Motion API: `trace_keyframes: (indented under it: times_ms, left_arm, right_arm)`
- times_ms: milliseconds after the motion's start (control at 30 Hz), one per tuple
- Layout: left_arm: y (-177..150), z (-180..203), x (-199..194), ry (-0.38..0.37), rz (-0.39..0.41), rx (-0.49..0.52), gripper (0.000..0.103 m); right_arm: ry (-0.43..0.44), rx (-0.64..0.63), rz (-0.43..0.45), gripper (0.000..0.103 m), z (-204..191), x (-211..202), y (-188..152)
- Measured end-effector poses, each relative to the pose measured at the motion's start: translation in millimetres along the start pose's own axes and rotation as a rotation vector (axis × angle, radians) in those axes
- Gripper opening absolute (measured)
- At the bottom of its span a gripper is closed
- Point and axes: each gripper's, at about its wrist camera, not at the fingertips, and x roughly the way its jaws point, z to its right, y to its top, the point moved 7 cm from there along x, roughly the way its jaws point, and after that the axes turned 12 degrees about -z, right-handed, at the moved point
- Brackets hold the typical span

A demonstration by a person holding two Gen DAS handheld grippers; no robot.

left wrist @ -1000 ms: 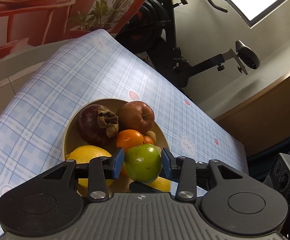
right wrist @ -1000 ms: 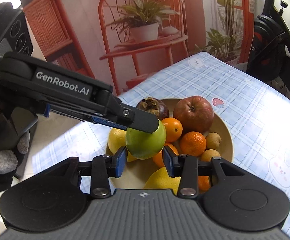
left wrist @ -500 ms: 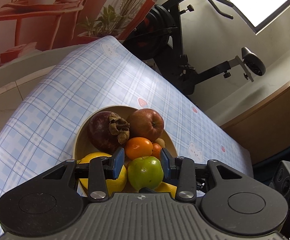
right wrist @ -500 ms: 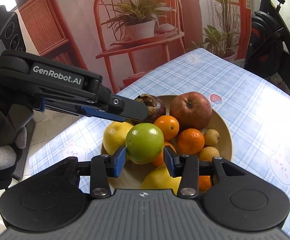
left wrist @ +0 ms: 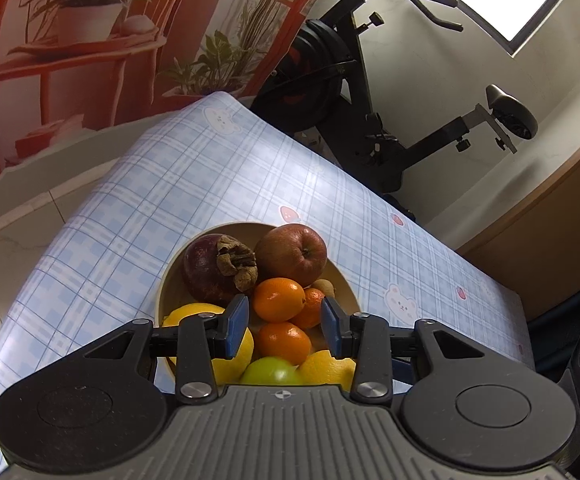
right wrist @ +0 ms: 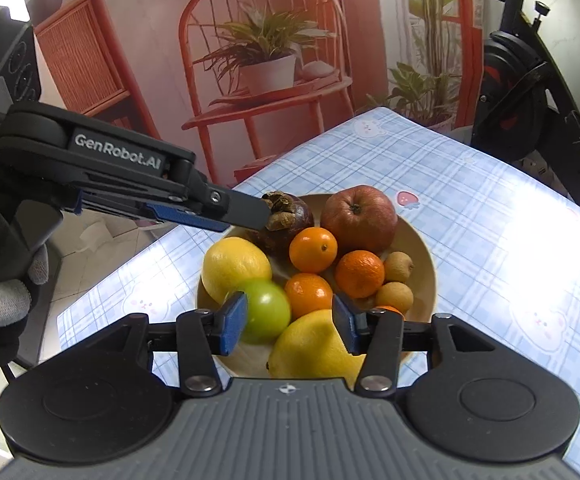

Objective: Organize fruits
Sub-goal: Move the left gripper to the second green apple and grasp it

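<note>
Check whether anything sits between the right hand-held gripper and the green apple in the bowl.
Nothing visible does. The right hand-held gripper stands open over the bowl, and the green apple lies just past its left pad, against the lemon. The left hand-held gripper hovers farther back, over the mangosteen.

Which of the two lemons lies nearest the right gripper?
The lemon at the bowl's near edge, just ahead of the right gripper; the other lemon lies farther left.

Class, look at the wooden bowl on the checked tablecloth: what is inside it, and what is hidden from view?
The bowl holds a mangosteen, a red apple, two lemons, a green apple, several oranges and small brown fruits. Its bottom is mostly covered.
</note>
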Motion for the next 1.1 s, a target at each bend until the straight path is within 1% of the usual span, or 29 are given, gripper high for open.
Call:
trace_keyframes:
  times_ms: [133,267,467,633,800,933,1100]
  left_arm:
    - [-8.1,12.4,-5.6,0.027,0.013,0.033,0.041]
    - [-16.6,26.9,-7.4,0.026,0.023,0.048,0.041]
    - [-28.8,56.0,-1.4,0.033,0.015,0.096,0.041]
    - [-36.8,85.7,2.0,0.037,0.012,0.145,0.041]
    - [-46.5,121.2,11.1,0.030,-0.005,0.199,0.041]
    - [-56.4,150.7,23.6,0.010,-0.028,0.241,0.043]
    - [-71.0,181.3,45.9,0.013,-0.060,0.302,0.044]
  right_arm:
    - [-0.009,0.032,0.033,0.050,6.3,-13.5,-10.6]
    - [-0.025,0.076,0.065,0.050,18.0,-33.1,-28.5]
    - [-0.085,0.112,0.086,0.050,42.8,-61.4,-59.9]
    - [-0.134,0.165,0.104,0.050,72.3,-86.5,-84.6]
    - [-0.171,0.236,0.116,0.050,105.3,-111.7,-109.9]
    - [-0.200,0.280,0.131,0.051,127.9,-133.9,-132.4]
    - [-0.224,0.338,0.130,0.056,147.2,-148.1,-162.1]
